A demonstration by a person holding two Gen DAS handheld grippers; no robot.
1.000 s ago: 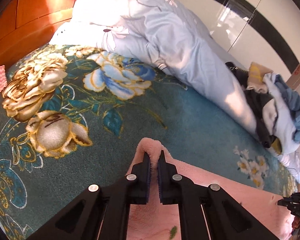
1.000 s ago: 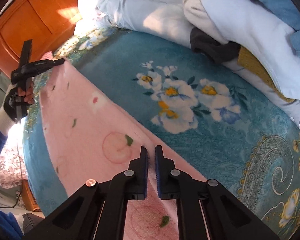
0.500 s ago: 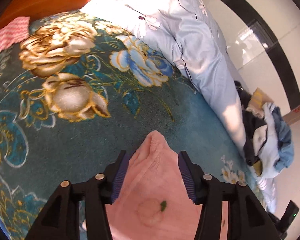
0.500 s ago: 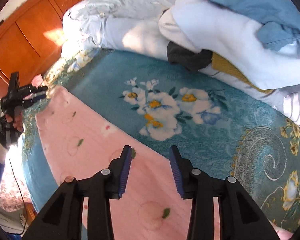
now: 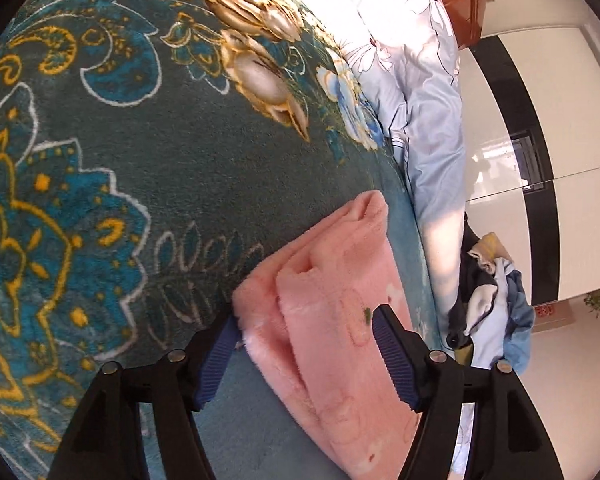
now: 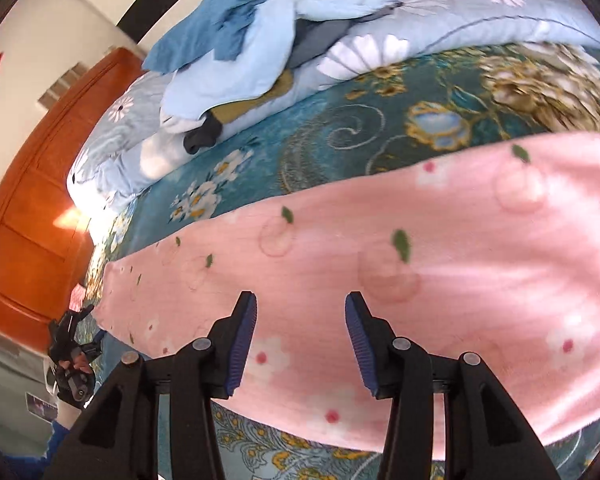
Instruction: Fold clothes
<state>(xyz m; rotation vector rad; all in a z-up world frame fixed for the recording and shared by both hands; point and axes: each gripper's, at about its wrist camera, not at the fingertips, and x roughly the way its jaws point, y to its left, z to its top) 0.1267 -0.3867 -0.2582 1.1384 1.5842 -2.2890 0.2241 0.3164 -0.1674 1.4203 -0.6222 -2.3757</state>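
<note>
Since a second ago: both pairs of jaws gone from pinching the pink fleece garment (image 5: 340, 320) to letting it drop, both wrists rolled, cloth now lying flat on the teal flowered blanket (image 5: 148, 168) instead of hanging from the pads.

Left gripper (image 5: 304, 350): jaws spread and opening wider, the folded end of the garment between them but touched by neither pad, so nothing held. Right gripper (image 6: 300, 340): jaws parted and opening, hovering over the middle of the long pink strip, no pad on cloth. Left gripper (image 6: 74, 344) also small in the right wrist view, in a hand at the strip's far end.

Garment position: stretched as a long band along the near edge of the bed, folded over on itself, layers visible at the left end. Pile of blue, dark and mustard clothes (image 6: 240, 56) up on the pale flowered quilt (image 6: 460, 28) toward the far edge, well apart.

Likely trouble from here:
- stacked layers at the left end sliding apart if pinched on the top layer only;
- near long edge sitting close to the bed's edge, so a careless tug could drag the band off;
- fluffy pile hiding the true hem, inviting an uneven next fold;
- uneven grasp by the two sides skewing the crease.
</note>
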